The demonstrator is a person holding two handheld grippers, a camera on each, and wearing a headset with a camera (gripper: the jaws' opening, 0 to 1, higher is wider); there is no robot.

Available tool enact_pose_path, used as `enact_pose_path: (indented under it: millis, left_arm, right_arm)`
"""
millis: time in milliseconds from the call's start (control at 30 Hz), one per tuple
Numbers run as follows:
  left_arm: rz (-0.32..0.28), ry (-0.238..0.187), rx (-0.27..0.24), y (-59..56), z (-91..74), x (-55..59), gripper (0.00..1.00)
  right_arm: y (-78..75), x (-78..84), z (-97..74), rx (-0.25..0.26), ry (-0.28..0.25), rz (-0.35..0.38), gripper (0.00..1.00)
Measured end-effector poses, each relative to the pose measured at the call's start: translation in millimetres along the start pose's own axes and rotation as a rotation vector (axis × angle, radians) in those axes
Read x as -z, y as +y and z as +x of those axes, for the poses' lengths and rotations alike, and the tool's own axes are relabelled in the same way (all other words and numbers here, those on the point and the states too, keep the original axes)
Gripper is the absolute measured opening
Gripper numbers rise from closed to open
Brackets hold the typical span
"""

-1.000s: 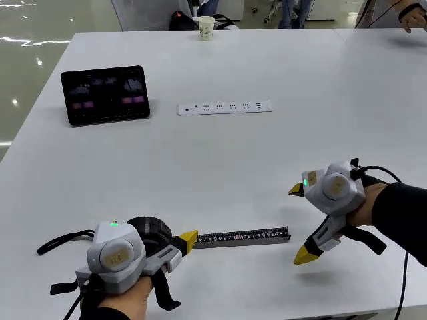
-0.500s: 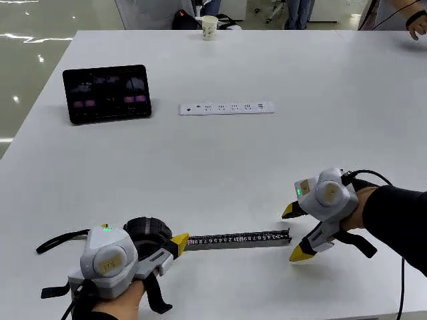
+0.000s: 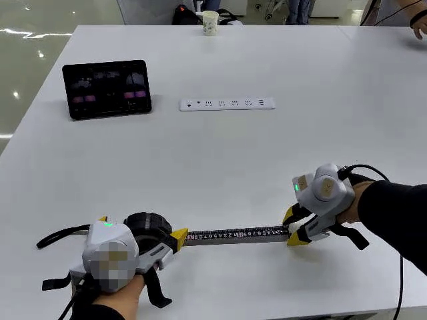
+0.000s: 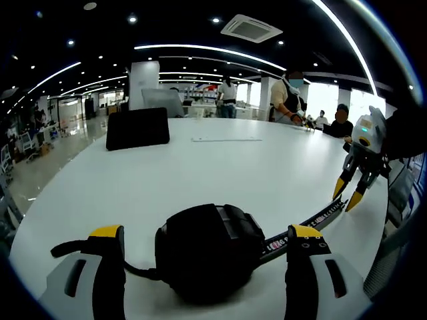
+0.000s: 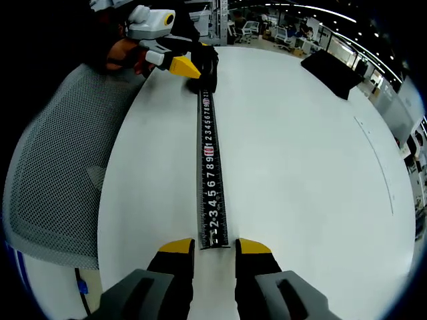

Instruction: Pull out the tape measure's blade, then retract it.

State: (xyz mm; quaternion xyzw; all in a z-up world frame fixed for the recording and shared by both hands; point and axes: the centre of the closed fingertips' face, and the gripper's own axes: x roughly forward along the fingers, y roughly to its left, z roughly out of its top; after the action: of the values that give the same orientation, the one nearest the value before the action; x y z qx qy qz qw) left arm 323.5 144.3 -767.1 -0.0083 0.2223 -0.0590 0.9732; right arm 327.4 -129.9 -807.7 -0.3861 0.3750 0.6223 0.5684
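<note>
I'm seeing the black round tape measure case [image 3: 148, 227] lying on the white desk [image 3: 233, 160] near its front edge. It is sitting between the jaws of the left gripper [image 4: 207, 233], which is standing wide: in the left gripper view a sliver of desk is showing on each side of the case. The dark blade [image 5: 212, 180] is lying flat, pulled out towards the right gripper [image 5: 215, 248]. That gripper's yellow tips are sitting narrow, one on each side of the blade's hooked end, and I can't tell whether they are pinching it. In the right gripper view I'm reading white digits 2 through 9 along the blade, then a red-backed mark, then more digits running on to the case; in the head view the same scale is too small to read. The left gripper view is giving me pale lettering on the blade beside the case, too blurred to spell out, and people [image 4: 287, 93] standing beyond the desk. The head view is adding a black strap [image 3: 60, 235] trailing left from the case, a black tablet [image 3: 107, 90] propped up, a white power strip [image 3: 227, 104] and a paper cup [image 3: 210, 23] at the far edge.
</note>
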Motion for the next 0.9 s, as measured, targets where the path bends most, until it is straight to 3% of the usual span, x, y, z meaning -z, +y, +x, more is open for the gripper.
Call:
enact_pose_path:
  millis: [133, 267, 367, 500, 733, 900]
  left_arm:
    - [0.000, 0.001, -0.005, 1.7, 1.1, 0.4, 0.99]
    - [-0.011, 0.000, -0.008, 2.7, 0.6, 0.1, 0.99]
    - [-0.020, 0.000, -0.013, 3.9, 0.7, 0.3, 0.99]
    - [-0.024, -0.001, -0.015, 3.4, 1.3, -0.1, 0.98]
    - [-0.026, 0.016, -0.015, -1.5, 3.9, 1.8, 0.93]
    - [-0.030, 0.019, -0.015, -2.3, 4.1, -0.9, 0.81]
  right_arm:
    - [-1.2, -0.9, 1.5, 0.032, 0.015, -0.043, 0.17]
    - [3.8, -0.5, 1.4, 0.013, 0.000, -0.076, 0.12]
    - [2.9, -1.0, 0.9, 0.011, -0.014, -0.061, 0.12]
    - [4.4, -1.9, 1.4, 0.005, 0.018, -0.104, 0.12]
    - [2.2, -1.4, 2.1, 0.006, 0.052, -0.056, 0.12]
    - [2.7, -1.1, 2.7, 0.016, 0.082, -0.047, 0.12]
